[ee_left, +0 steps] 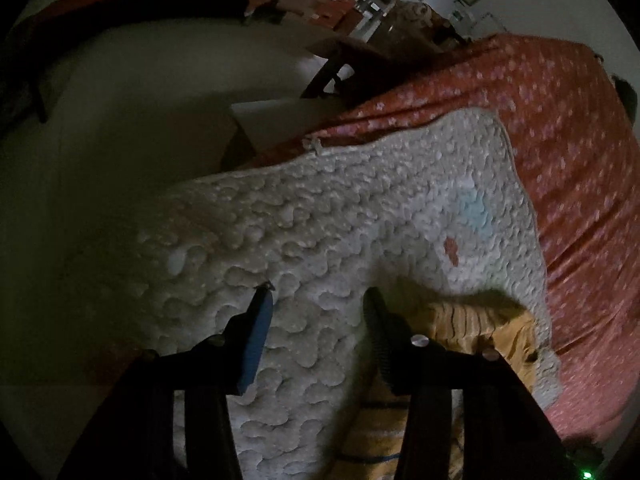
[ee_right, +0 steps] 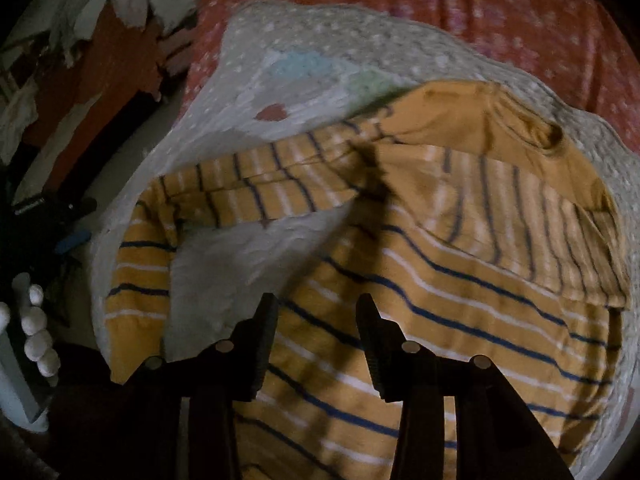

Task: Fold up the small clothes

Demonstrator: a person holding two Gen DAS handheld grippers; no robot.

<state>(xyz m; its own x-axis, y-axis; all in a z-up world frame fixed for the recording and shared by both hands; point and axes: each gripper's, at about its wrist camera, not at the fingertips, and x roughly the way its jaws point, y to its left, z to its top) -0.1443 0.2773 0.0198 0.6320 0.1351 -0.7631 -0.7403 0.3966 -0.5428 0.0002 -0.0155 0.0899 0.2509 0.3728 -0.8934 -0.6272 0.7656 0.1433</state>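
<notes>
A yellow striped shirt [ee_right: 420, 272] is seen laid on a white quilt [ee_right: 280, 40], which is spread over a red bedsheet [ee_right: 500, 8]. One sleeve [ee_right: 256, 192] is folded across the quilt toward the collar [ee_right: 532, 128]. The right gripper [ee_right: 317, 312] is held above the shirt's body with its fingers spread and nothing between them. The left gripper [ee_left: 318, 300] is likewise held open over bare quilt, with the shirt just beside its right finger.
</notes>
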